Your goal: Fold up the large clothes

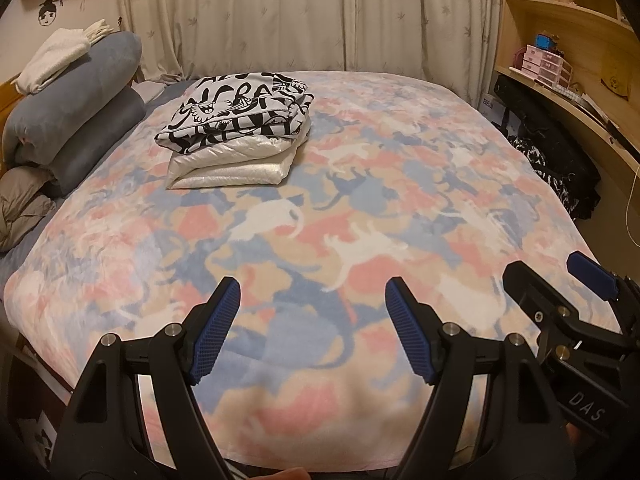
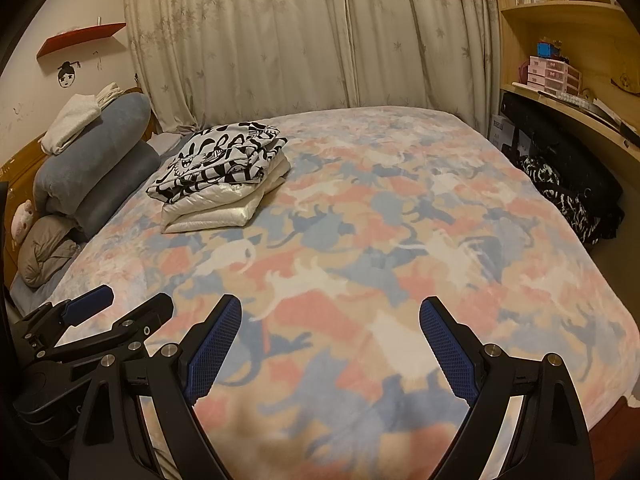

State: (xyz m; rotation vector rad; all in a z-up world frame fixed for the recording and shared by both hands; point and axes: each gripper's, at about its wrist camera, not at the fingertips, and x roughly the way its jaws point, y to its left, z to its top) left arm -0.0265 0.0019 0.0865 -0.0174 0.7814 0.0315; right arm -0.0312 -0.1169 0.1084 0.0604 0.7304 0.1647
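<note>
Two pairs of tongs hung over the near edge of the bed [image 1: 460, 128], side by side, both spread wide and gripping nothing. The left tongs [image 1: 312, 324] pointed at the middle of the cat-print blanket [image 1: 360, 208]; the right tongs [image 2: 330, 344] sat just beside them, aimed the same way.

Folded clothes lay in a stack [image 1: 236, 132] at the far left of the bed, near the rolled grey bedding [image 1: 80, 112] by the headboard. A black-and-white printed top [image 1: 240, 108] sat uppermost, resting on a shiny white padded garment [image 1: 232, 164]. Both looked finished and squared off. No unfolded garment lay on the blanket. A dark heap with a black-and-white print [image 2: 560, 196] sat on the floor by the shelves [image 1: 560, 40], and it may have been the next piece, though I could not tell what it was.

To my eye the step in hand was fetching the next garment. Doing it well would mean taking it by two matching points, shoulders or hem corners, one in each tongs, and spreading it flat on the open blanket well apart from the stack, so the finished pile was not dragged or toppled. The padded fabric looked slippery, so a firm bite seemed wise.
</note>
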